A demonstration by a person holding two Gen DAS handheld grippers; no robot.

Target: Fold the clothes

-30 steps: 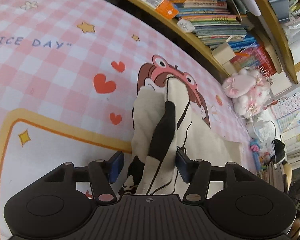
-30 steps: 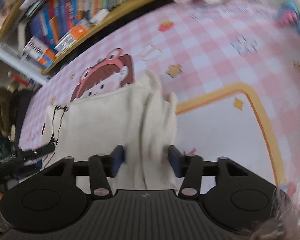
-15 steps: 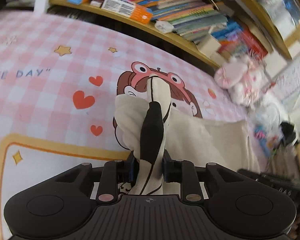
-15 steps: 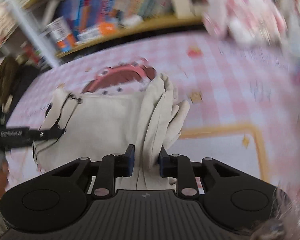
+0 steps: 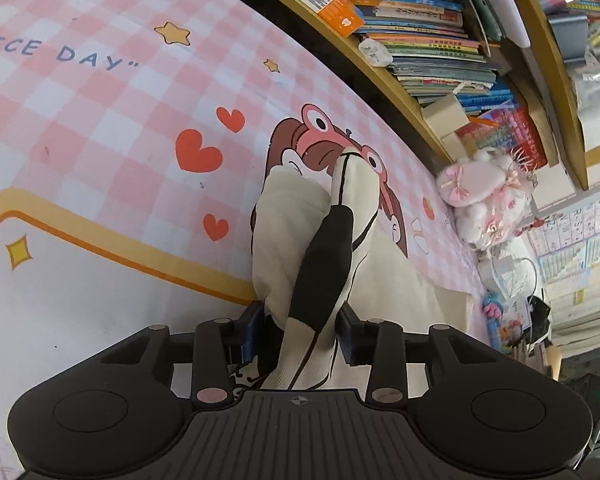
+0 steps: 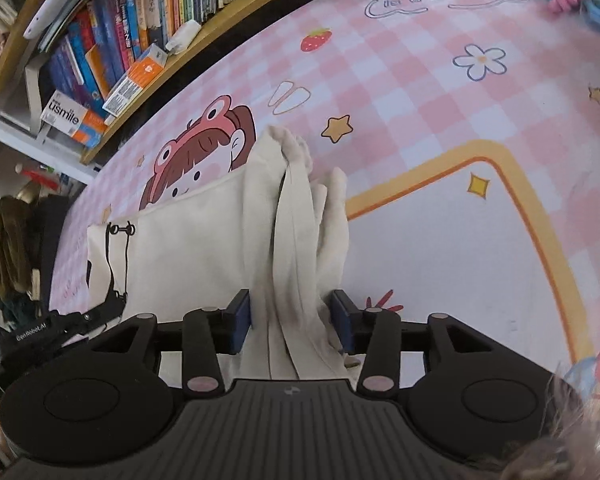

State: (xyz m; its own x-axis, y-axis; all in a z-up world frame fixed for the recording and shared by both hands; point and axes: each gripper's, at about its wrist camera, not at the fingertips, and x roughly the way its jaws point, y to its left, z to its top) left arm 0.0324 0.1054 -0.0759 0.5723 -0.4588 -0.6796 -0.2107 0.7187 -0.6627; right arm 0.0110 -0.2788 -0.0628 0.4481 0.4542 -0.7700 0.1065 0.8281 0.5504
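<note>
On the pink checked mat, your cream garment bunches lengthwise away from you; both the left hand-held gripper and the right hand-held gripper have just loosened, fabric between their jaws.

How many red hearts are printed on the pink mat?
3: a small heart, a big heart just below-left of it, and a lower heart beside the cream garment, which may hide more.

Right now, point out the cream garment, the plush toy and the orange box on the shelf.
cream garment [image 6: 188, 248]: right wrist view, flat body panel.
plush toy [image 5: 484, 184]: left wrist view, pink and white body.
orange box [image 5: 342, 20]: left wrist view, orange end face.
</note>
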